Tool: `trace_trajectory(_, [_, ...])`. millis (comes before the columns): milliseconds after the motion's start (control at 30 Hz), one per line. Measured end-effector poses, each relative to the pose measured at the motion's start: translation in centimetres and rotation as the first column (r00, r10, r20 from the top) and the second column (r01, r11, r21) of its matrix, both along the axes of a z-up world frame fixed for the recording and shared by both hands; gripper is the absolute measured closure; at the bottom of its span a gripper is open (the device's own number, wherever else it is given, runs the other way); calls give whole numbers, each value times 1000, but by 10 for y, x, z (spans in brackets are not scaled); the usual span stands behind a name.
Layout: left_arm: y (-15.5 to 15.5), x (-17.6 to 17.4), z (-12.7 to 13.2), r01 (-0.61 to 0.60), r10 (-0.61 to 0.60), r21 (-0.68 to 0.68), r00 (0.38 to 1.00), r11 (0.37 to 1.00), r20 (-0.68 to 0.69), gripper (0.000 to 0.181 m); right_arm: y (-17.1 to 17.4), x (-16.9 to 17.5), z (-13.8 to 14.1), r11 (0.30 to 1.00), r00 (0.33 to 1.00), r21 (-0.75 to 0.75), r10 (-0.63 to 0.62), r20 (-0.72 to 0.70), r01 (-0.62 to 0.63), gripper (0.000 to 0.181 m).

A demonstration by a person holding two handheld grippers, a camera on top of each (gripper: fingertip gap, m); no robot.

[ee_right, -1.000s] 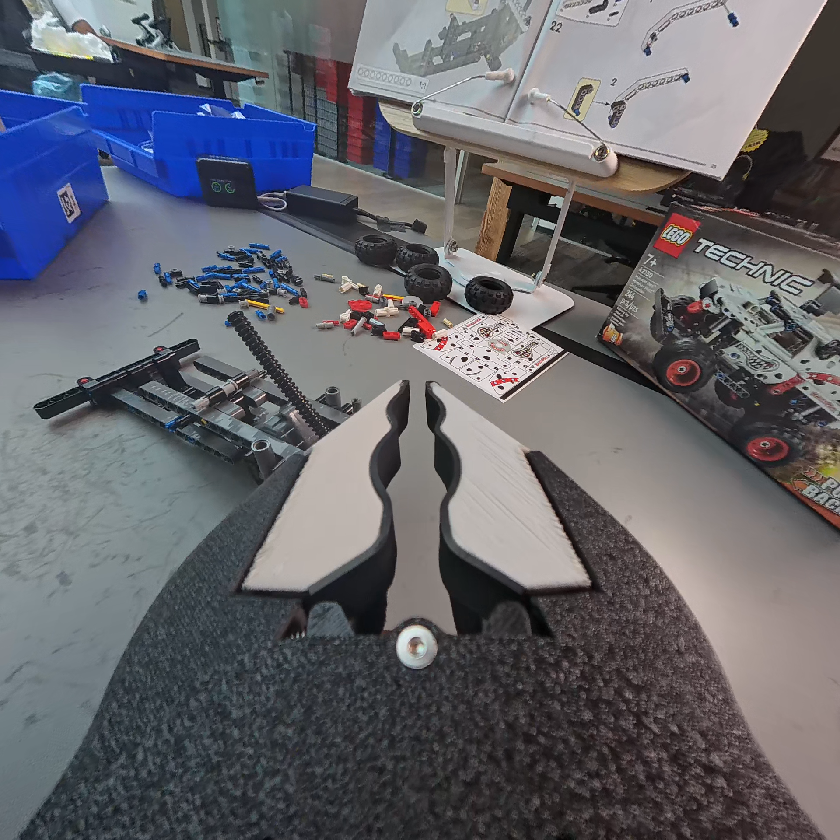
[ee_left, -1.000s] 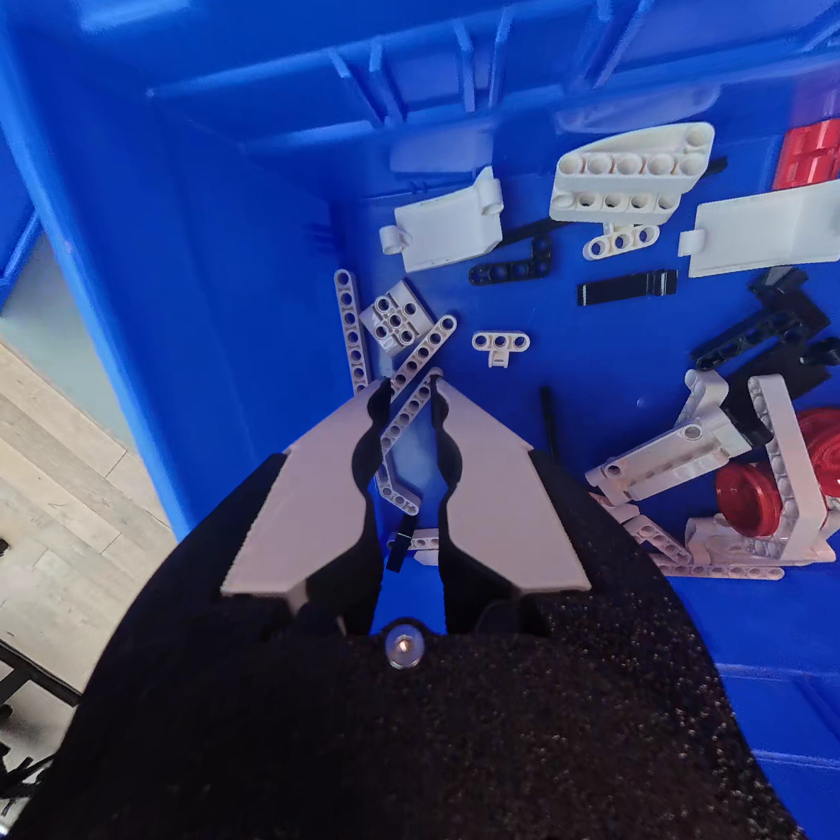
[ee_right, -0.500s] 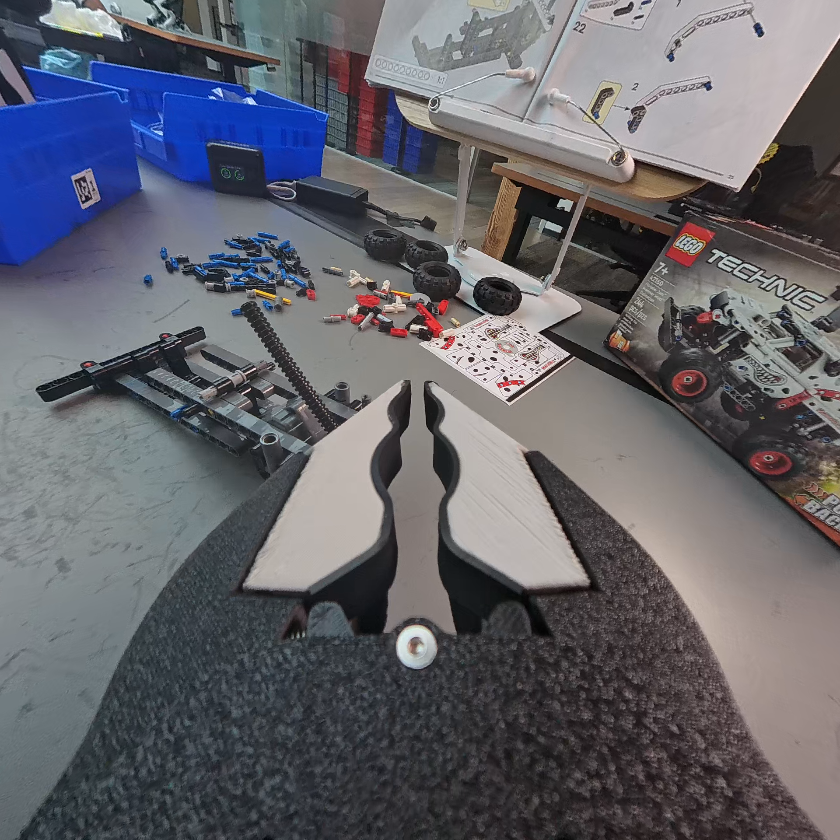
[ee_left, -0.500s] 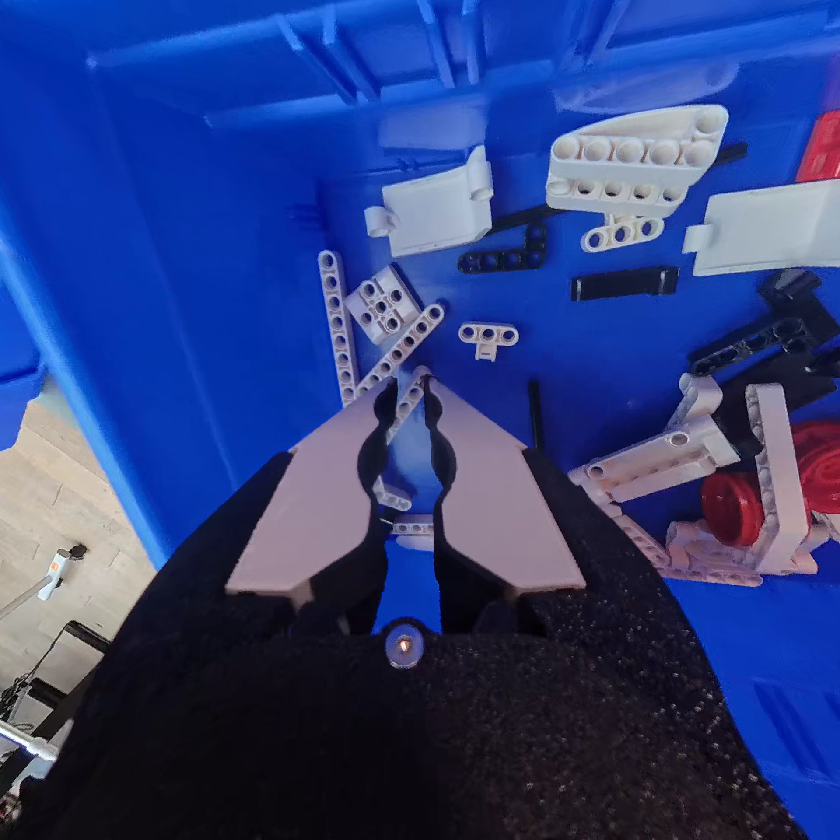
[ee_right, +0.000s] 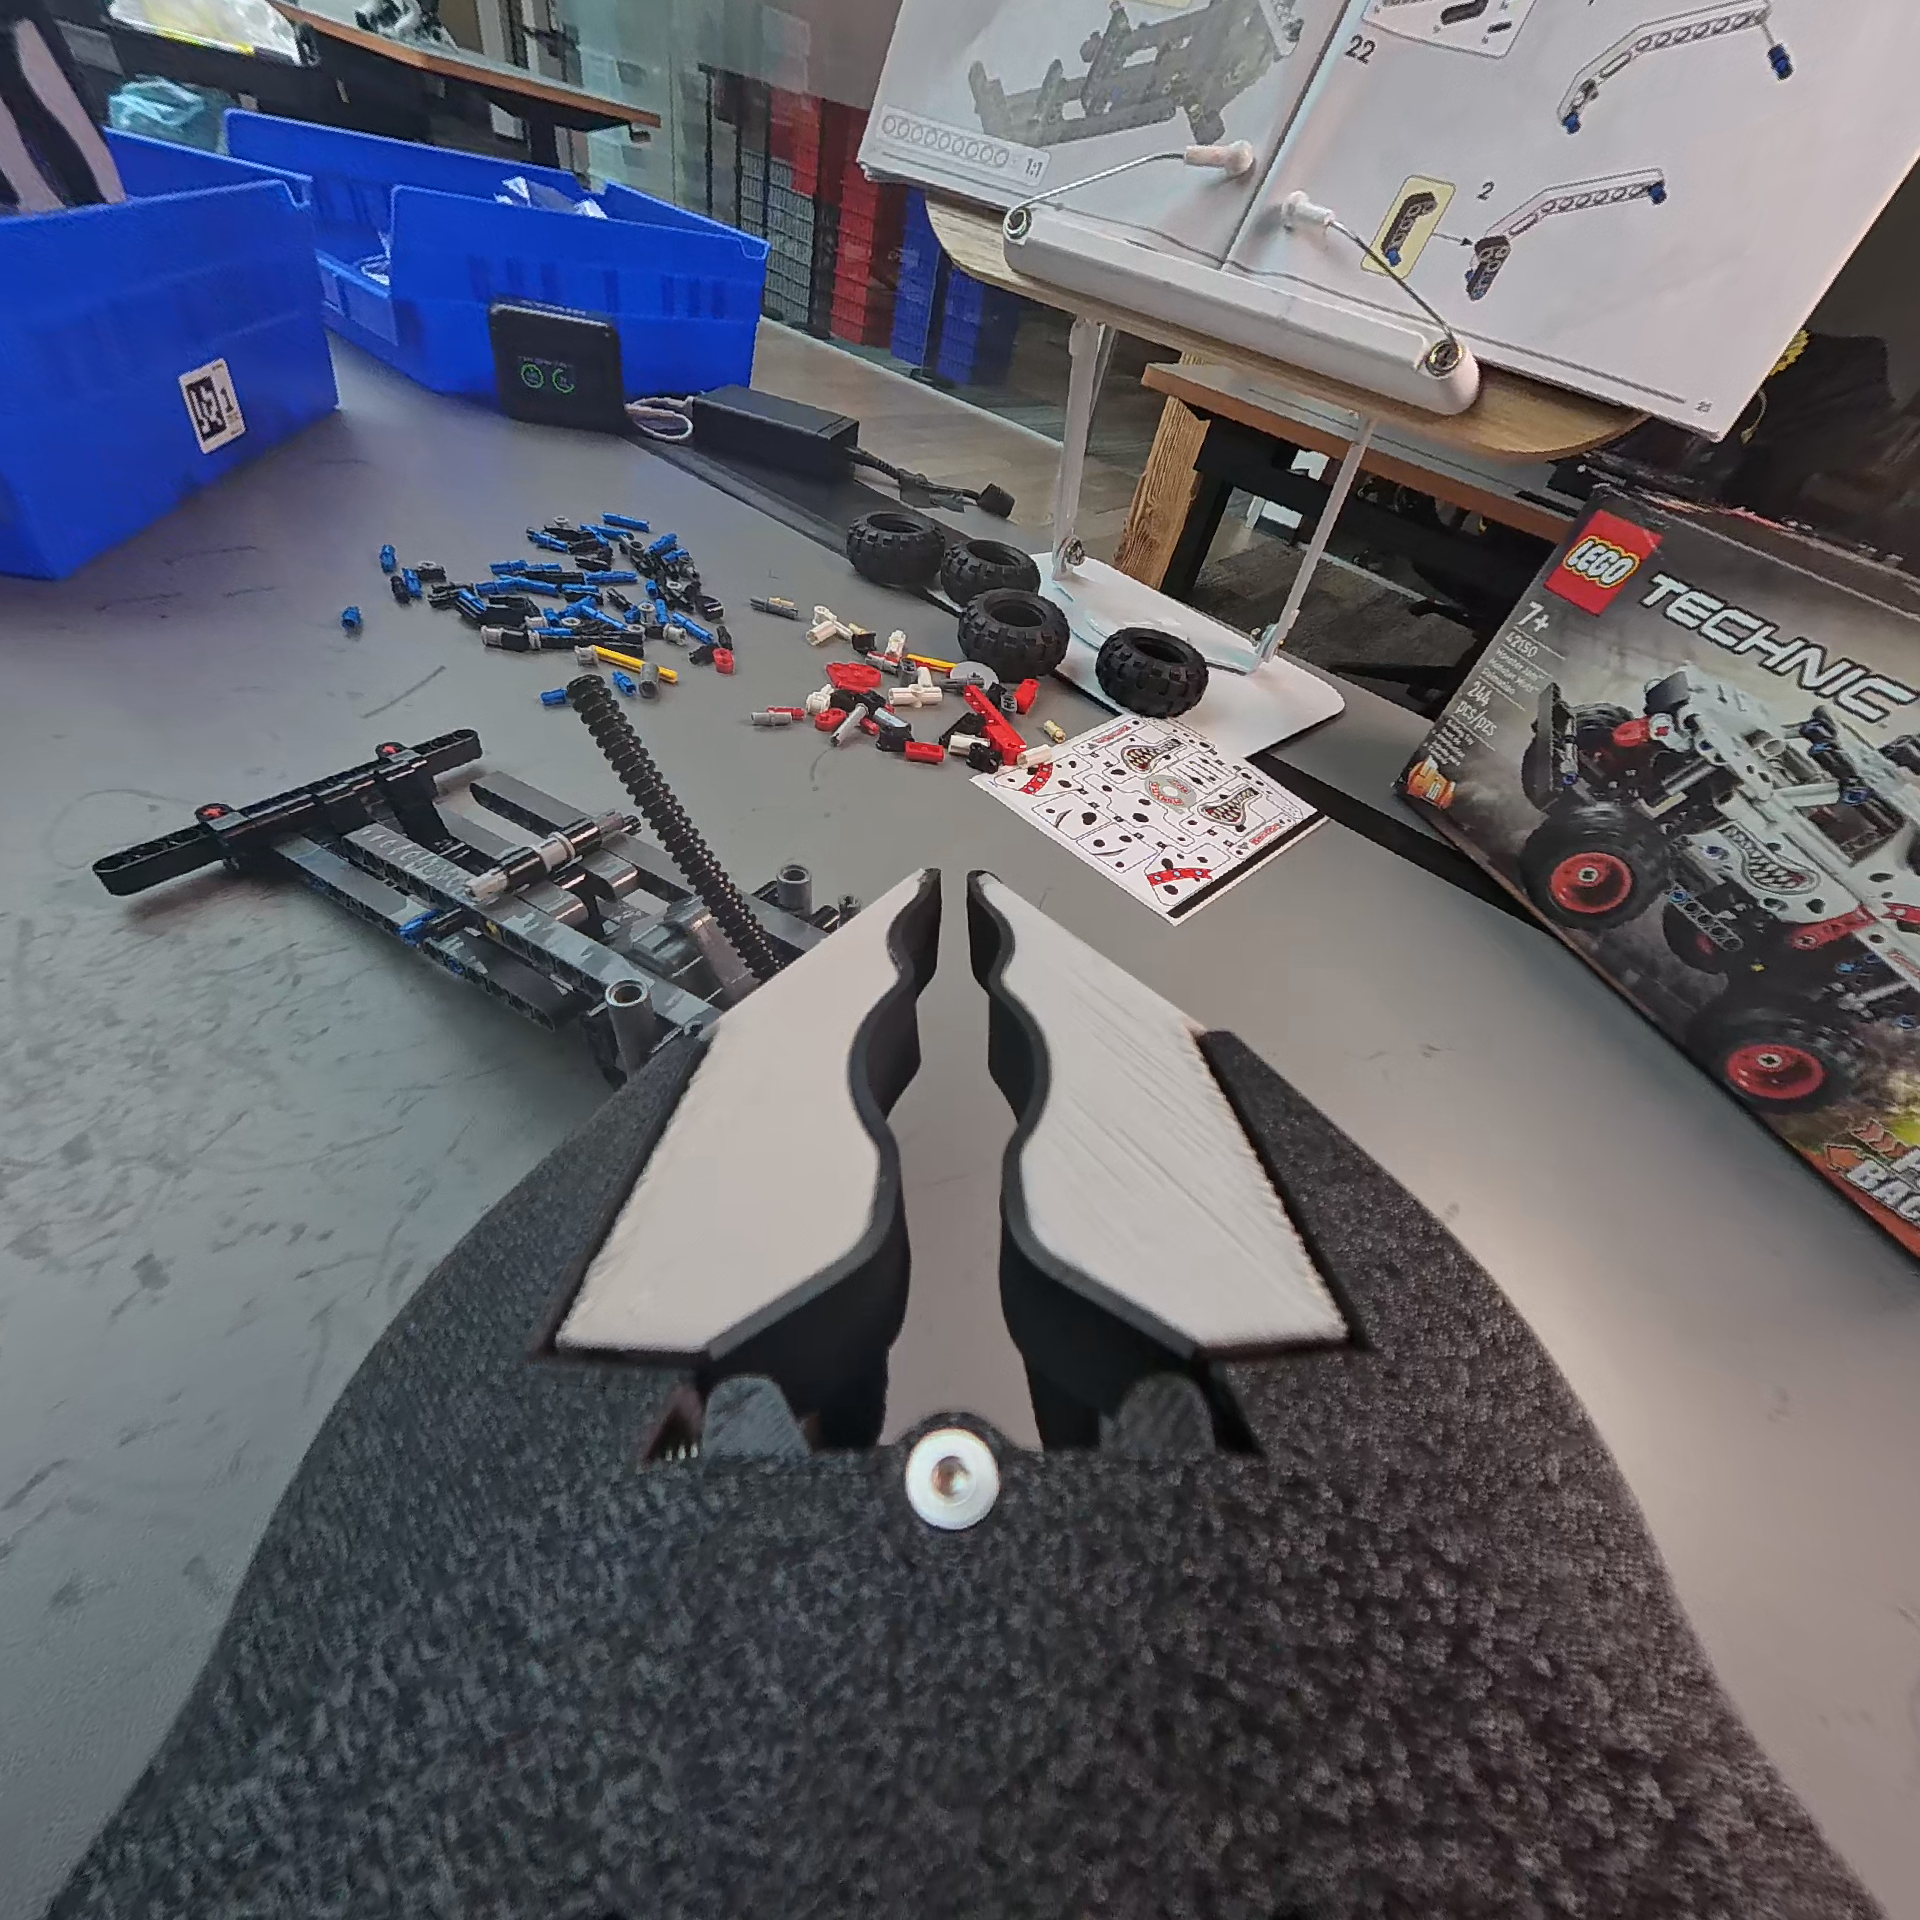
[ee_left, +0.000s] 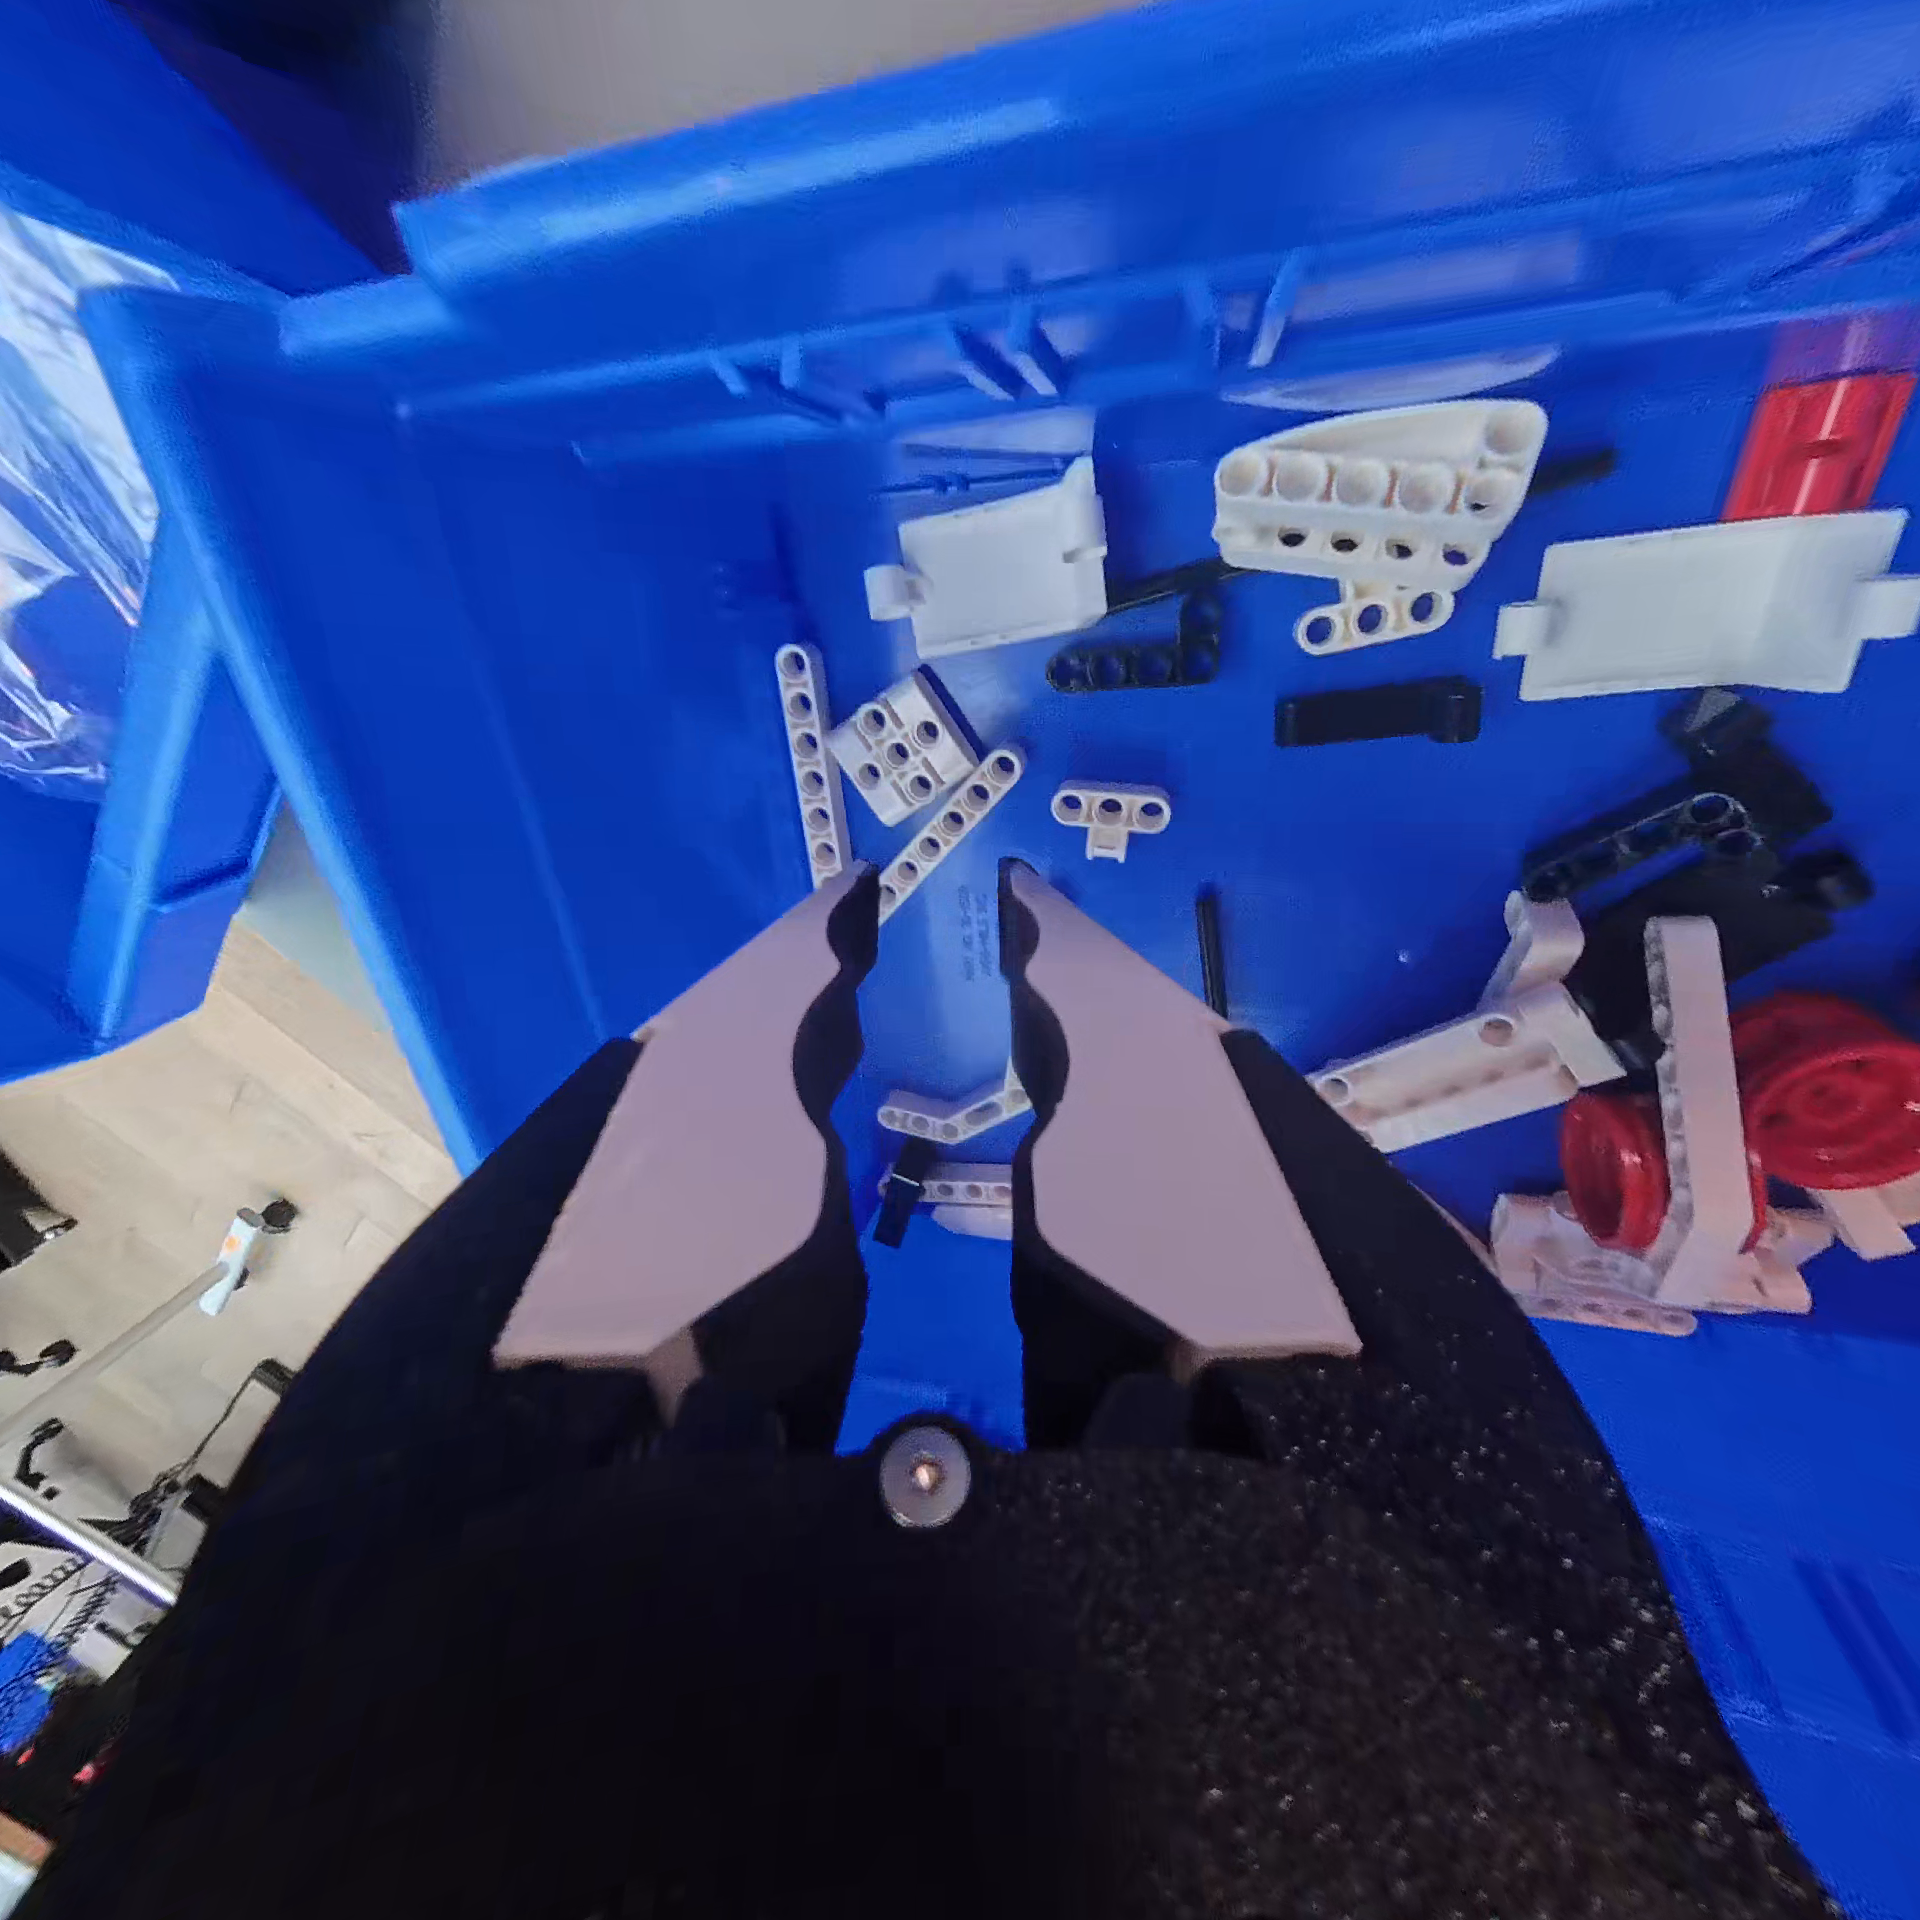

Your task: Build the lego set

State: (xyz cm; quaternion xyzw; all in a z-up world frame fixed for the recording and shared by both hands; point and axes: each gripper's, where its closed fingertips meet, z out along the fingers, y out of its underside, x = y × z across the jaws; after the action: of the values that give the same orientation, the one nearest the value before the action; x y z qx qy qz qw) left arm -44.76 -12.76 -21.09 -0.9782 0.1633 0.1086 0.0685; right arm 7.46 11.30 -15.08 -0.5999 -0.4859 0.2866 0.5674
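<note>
My left gripper (ee_left: 935, 883) is open and empty above the floor of a blue bin (ee_left: 623, 727). A bent white beam (ee_left: 951, 1112) lies on the bin floor between the fingers, its right end hidden behind the right finger. A straight white beam (ee_left: 951, 821) lies just past the left fingertip. The bin also holds white panels (ee_left: 997, 566), black beams (ee_left: 1652, 842) and red wheels (ee_left: 1829, 1101). My right gripper (ee_right: 956, 878) is shut and empty above the grey table (ee_right: 1351, 1091). The dark chassis assembly (ee_right: 468, 883) lies just left of it.
On the table are a pile of blue and black pins (ee_right: 582, 608), red and white small parts (ee_right: 904, 707), several black tyres (ee_right: 1013, 629), a sticker sheet (ee_right: 1143, 810), the set's box (ee_right: 1714, 810) and an instruction booklet on a stand (ee_right: 1351, 156). Blue bins (ee_right: 156, 364) stand at the back left. The grippers' ends are close to 60 cm from one another.
My left gripper, nearly shut around the bent white beam before, has opened and pulled back; the beam now lies on the bin floor. The right gripper stayed shut and shifted only slightly.
</note>
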Motion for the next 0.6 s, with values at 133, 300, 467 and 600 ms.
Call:
trace_trajectory(133, [4, -10, -15, 17, -18, -54, 1000, 998, -19, 151, -1, 2, 0, 1000, 1000, 7, -2, 1, 2, 177])
trace_trajectory(300, [2, -8, -26, 28, -25, -84, 999, 996, 28, 161, 0, 2, 0, 1000, 1000, -7, 3, -2, -3, 177])
trace_trajectory(467, [0, -4, -26, 56, -55, -83, 998, 995, 17, 169, 1, 1, -1, 1000, 1000, -13, 7, 0, -7, 177])
trace_trajectory(600, [-2, -3, -24, 70, -71, -79, 997, 994, -12, 171, 0, 1, 0, 1000, 1000, -7, 7, 0, -7, 177])
